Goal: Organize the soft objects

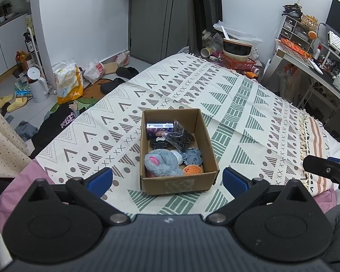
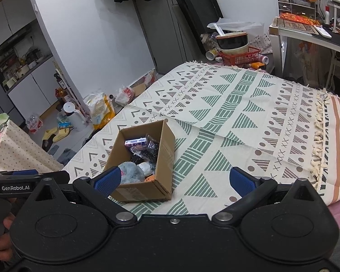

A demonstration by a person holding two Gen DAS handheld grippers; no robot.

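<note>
The grey plush toy with a pink patch [image 1: 162, 163] lies in the near end of the open brown cardboard box [image 1: 211, 156], which sits on the bed's cream blanket patterned with green triangles [image 1: 249, 122]. It looks light and squashy, likely to give under pressure without slipping, so a pinch across its thick grey body should hold better than one at the thin pink part. Beside it sit a small orange dotted ball [image 1: 192, 170], a grey-blue spotted soft piece [image 1: 193, 156] and a crinkly clear bag of dark bits [image 1: 180, 137], which may be slippery and shift when nudged; a purple-and-white carton [image 1: 160, 125] lies at the far end. The box walls are thin and could slide or tip if pushed sideways. The blanket around the box is open, with the bed's edge near on the left. The left gripper [image 1: 167, 179] and right gripper [image 2: 174, 180] both hang short of the box, jaws spread wide and holding nothing.
</note>
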